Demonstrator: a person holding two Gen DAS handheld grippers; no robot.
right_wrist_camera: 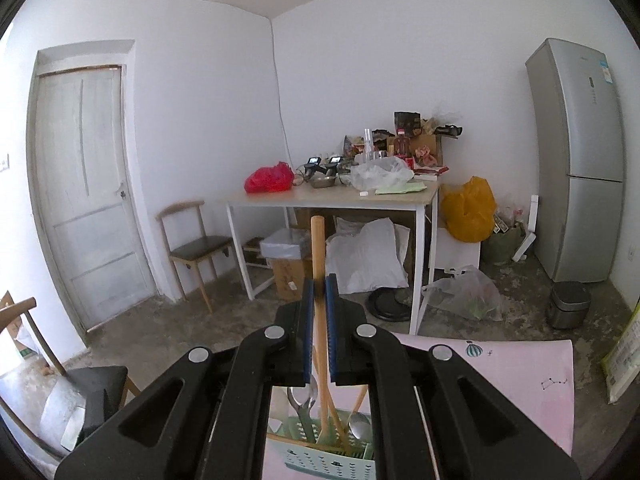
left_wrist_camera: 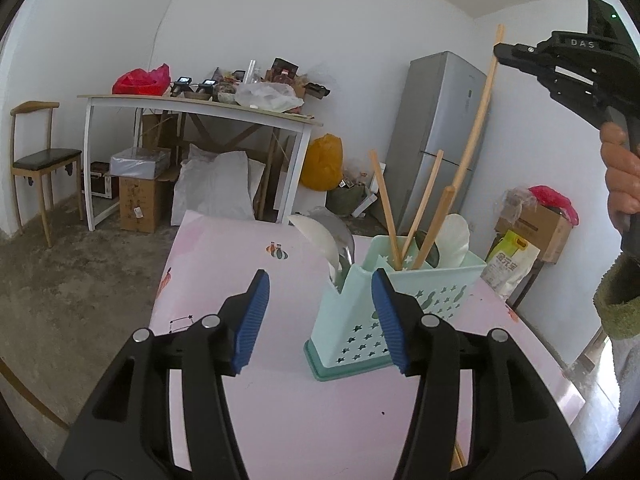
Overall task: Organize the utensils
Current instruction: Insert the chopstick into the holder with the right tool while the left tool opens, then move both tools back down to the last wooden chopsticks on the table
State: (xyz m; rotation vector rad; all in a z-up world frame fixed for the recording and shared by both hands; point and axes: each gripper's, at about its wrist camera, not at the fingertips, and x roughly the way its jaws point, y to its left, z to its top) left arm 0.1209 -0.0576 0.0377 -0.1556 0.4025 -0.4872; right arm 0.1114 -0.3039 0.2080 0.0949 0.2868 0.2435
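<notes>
The right gripper [right_wrist_camera: 319,292] is pinching a long wooden chopstick [right_wrist_camera: 319,248] between closed fingers, above the mint utensil caddy [left_wrist_camera: 404,312] on the pink table [left_wrist_camera: 224,264]. The left gripper [left_wrist_camera: 320,320] is hovering with fingers parted and empty, just before the caddy, which is holding chopsticks and spoons.

mint-green utensil holder [left_wrist_camera: 420,308] with star cut-outs | tablecloth [left_wrist_camera: 224,264] under the holder: pale pink, small cartoon prints | chopsticks [left_wrist_camera: 420,208] in the holder: light wood | gripper pads [left_wrist_camera: 252,320]: ribbed blue (black arms)
</notes>
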